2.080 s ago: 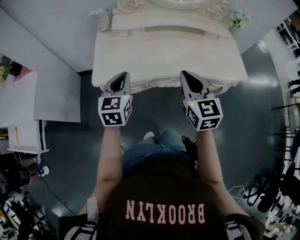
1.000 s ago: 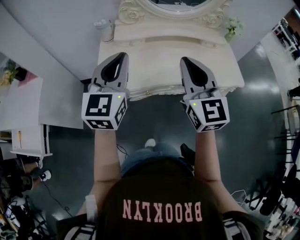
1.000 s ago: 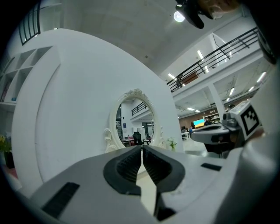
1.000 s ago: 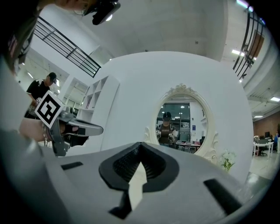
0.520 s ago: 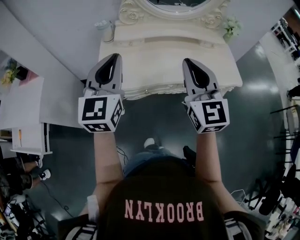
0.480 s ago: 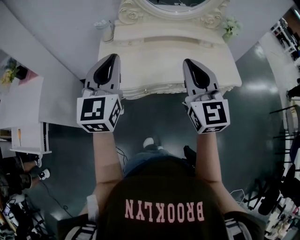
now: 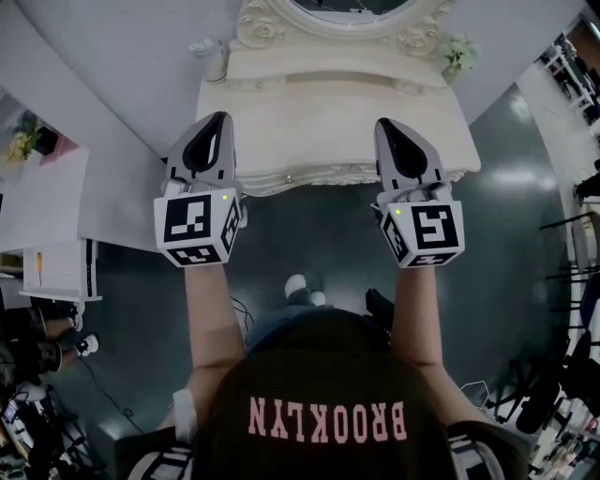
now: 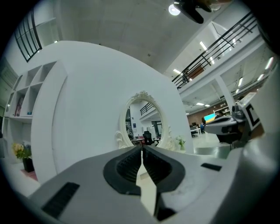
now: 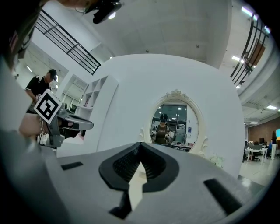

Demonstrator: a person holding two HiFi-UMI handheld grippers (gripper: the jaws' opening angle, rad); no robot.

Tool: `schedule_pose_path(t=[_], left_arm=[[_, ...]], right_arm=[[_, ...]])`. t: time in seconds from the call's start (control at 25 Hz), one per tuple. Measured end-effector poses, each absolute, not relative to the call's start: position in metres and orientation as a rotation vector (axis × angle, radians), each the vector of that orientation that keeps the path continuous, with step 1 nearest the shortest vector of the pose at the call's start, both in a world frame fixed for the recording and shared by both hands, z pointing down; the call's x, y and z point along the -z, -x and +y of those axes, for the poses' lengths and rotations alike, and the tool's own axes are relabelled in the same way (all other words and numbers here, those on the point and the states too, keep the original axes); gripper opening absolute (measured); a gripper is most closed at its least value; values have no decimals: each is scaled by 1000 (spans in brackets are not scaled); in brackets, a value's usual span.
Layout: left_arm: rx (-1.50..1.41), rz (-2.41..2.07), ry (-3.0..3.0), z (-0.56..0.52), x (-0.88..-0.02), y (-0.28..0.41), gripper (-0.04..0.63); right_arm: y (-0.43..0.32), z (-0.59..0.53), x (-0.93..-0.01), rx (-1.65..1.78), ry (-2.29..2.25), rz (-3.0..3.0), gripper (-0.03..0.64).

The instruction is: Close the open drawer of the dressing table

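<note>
The cream dressing table [image 7: 328, 112] stands ahead of me, its oval mirror [image 7: 352, 7] at the back. From above, its carved front edge [image 7: 319, 176] runs in one line and no drawer sticks out. My left gripper [image 7: 218, 116] hovers over the table's front left corner, jaws together with nothing in them. My right gripper [image 7: 388, 123] is over the front right part, also shut and empty. In the left gripper view the left gripper [image 8: 142, 147] points level at the mirror [image 8: 143, 120]. The right gripper [image 9: 140, 145] likewise faces the mirror [image 9: 175, 122].
A small flower pot [image 7: 459, 52] sits at the table's back right and a pale jar [image 7: 208, 49] at its back left. A white shelf unit [image 7: 47, 216] stands on the left. Stands and cables [image 7: 553, 384] crowd the dark floor on the right.
Both grippers have drifted apart, the left one leftward and the right one rightward, and drawn back slightly toward me. Both stay shut.
</note>
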State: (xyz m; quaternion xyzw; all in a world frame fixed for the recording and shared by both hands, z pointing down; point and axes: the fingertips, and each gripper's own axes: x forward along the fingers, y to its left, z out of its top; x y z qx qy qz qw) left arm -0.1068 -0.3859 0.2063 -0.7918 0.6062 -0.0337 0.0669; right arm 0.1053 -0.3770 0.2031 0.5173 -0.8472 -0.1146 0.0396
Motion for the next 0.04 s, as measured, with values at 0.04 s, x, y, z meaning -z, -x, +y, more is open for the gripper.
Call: schedule_pose_path(t=[0.04], left_arm=[[96,1826,2390,-385,-205,105,12]], right_arm=[[-105,-376,-201,355,-1584,-2598,-3]])
